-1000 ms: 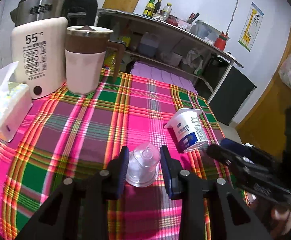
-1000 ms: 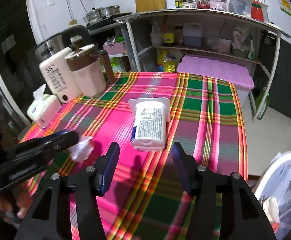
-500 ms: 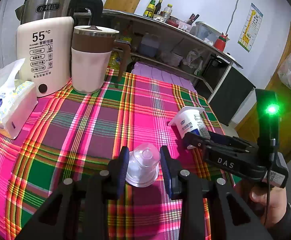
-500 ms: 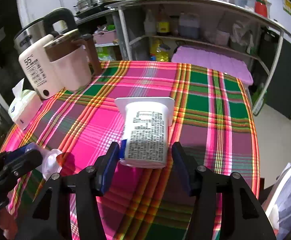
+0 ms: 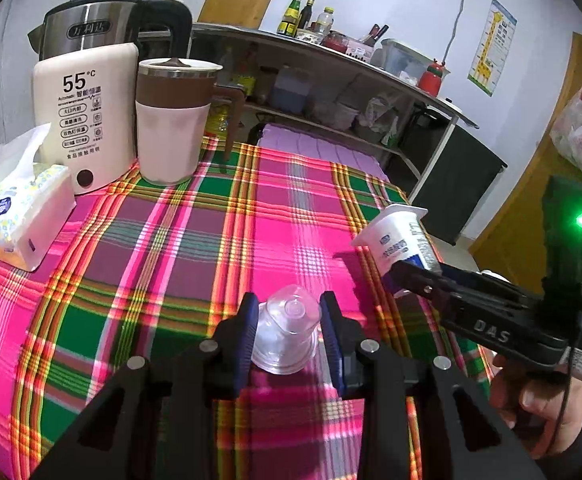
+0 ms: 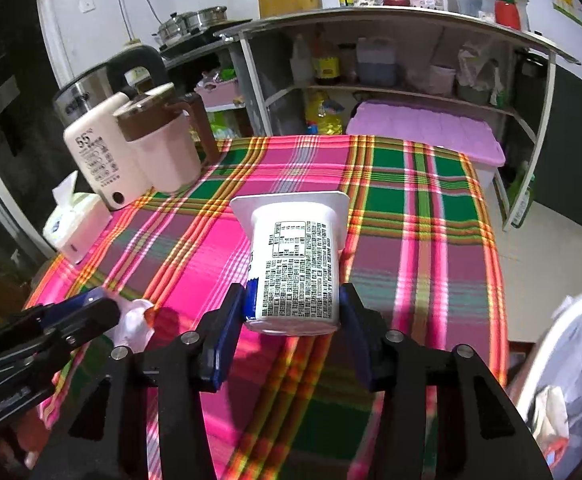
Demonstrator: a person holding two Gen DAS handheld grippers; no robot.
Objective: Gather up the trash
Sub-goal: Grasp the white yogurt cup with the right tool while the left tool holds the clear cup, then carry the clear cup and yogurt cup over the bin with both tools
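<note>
- A kitchen table under a pink-and-green plaid cloth [image 6: 423, 216].
- The left gripper [image 5: 287, 330] is clamped on a clear plastic cup [image 5: 285, 336], base pointing forward.
- The right gripper [image 6: 293, 316] is closing around an inverted yogurt cup [image 6: 297, 264], long axis leaning away; lifting toward the bin [image 6: 571, 344] likely follows.

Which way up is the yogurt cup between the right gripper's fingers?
Upside down: the yogurt cup has its wide flanged rim low and far, its flat base toward the camera, while the right gripper closes around it.
</note>
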